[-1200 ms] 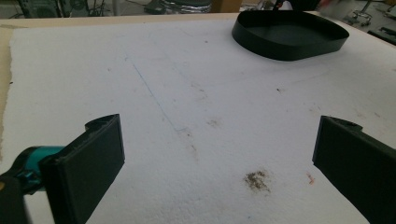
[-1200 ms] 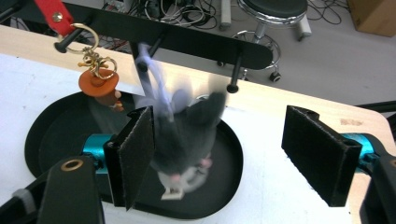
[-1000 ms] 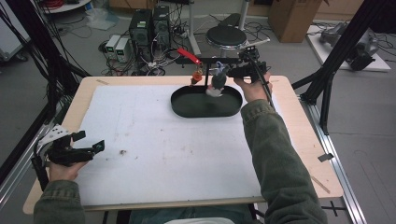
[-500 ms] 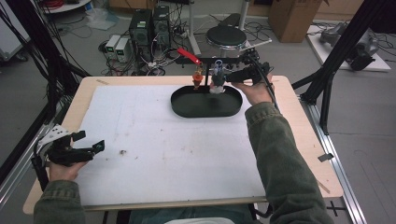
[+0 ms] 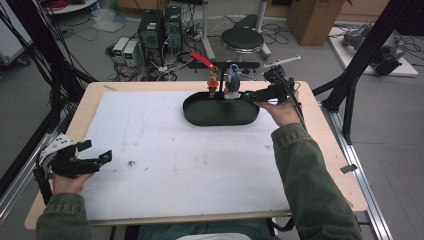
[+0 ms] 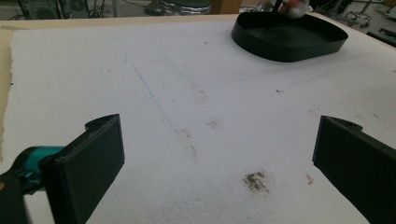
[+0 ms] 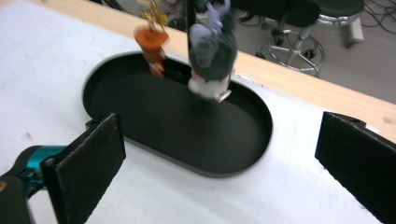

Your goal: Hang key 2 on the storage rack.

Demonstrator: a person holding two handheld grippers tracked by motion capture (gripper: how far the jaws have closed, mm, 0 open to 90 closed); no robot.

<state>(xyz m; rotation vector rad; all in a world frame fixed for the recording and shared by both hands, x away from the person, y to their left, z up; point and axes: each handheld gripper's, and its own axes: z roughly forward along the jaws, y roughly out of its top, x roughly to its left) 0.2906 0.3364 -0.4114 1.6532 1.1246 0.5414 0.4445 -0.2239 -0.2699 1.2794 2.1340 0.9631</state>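
Note:
A black oval tray (image 5: 200, 120) lies at the table's far middle. From a black stand (image 5: 235, 65) over it hang a small orange figure (image 5: 213, 86) and a grey figure (image 5: 231, 87). My right gripper (image 5: 248, 94) is just right of the grey figure, level, and open. Its jaws have just been opening, and nothing is between them. In the right gripper view the grey figure (image 7: 212, 56) and the orange figure (image 7: 152, 42) dangle ahead over the tray (image 7: 154, 116). My left gripper (image 5: 96, 151) rests open at the front left with nothing between its pads.
A white sheet (image 5: 165, 160) covers most of the wooden table (image 5: 330, 165); it bears a small dark stain (image 6: 256, 181). Beyond the far edge stand a stool (image 5: 242, 39) and computer boxes (image 5: 160, 25) with cables. Black frame posts rise at both sides.
My right gripper has drawn back to the right, away from the grey figure, with its jaws wider apart. The figure stays hanging on the stand. The left gripper has not moved.

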